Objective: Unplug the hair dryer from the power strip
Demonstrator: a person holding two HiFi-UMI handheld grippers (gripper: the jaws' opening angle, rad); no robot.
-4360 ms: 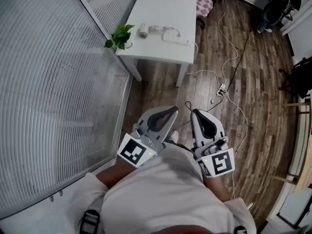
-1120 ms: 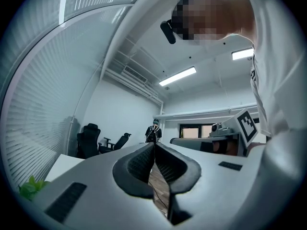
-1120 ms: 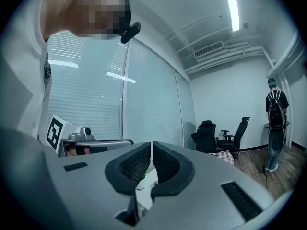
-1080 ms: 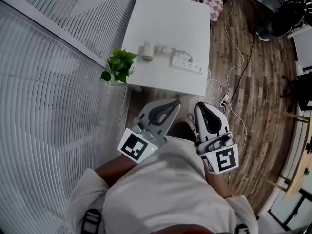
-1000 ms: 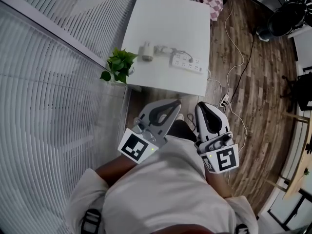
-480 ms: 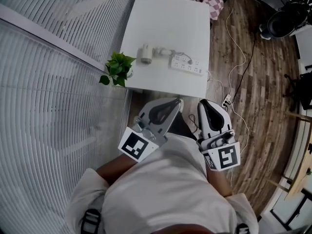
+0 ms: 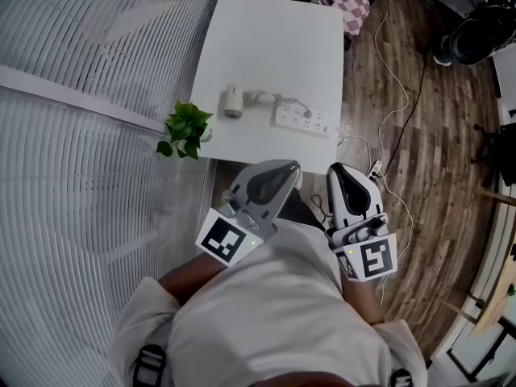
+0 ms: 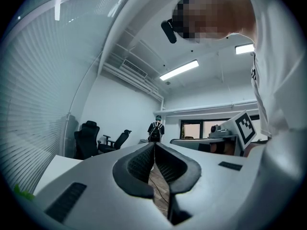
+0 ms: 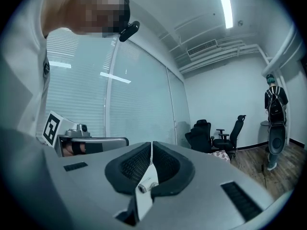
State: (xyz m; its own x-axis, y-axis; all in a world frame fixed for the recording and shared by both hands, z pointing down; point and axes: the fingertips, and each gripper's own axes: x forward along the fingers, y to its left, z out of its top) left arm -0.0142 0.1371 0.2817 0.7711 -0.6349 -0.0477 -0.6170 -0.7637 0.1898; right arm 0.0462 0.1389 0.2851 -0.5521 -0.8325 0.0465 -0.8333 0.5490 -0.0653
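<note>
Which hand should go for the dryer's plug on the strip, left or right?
Probably right: the plug looks just right of the middle of the strip, toward the right tongs; the left tongs face its left end. Both are shut, empty.

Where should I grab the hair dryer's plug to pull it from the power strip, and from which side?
Grip the plug by its body, not the cord, coming from above, a jaw on each side. The power strip lies flat on the table with its sockets facing up, so the plug likely pulls straight up. Its shape is too small to tell.
</note>
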